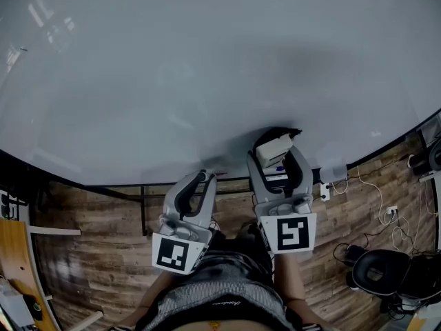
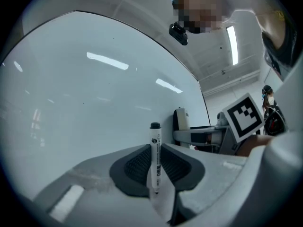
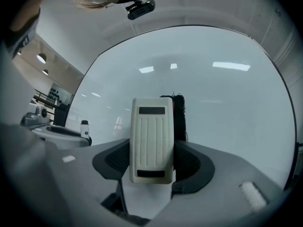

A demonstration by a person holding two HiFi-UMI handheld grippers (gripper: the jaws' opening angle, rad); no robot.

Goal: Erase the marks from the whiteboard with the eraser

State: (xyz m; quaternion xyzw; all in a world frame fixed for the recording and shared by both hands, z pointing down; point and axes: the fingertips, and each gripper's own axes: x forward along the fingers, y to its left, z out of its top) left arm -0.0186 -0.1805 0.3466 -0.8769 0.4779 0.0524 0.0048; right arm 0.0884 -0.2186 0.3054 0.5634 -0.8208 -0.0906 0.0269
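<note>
The eraser (image 3: 151,136) is being clamped by the right tool (image 3: 151,164) (near the whiteboard (image 1: 207,67)), 1 marker (image 2: 155,145) by the left tool (image 2: 156,169).

The whiteboard (image 1: 207,74) runs off the head view's top and both side edges. In the right gripper view the eraser (image 3: 151,143) shows its ribbed white back, its dark felt mostly hidden behind. Print on the marker (image 2: 155,160), clamped in the left gripper (image 2: 155,149), is too small to read.
</note>
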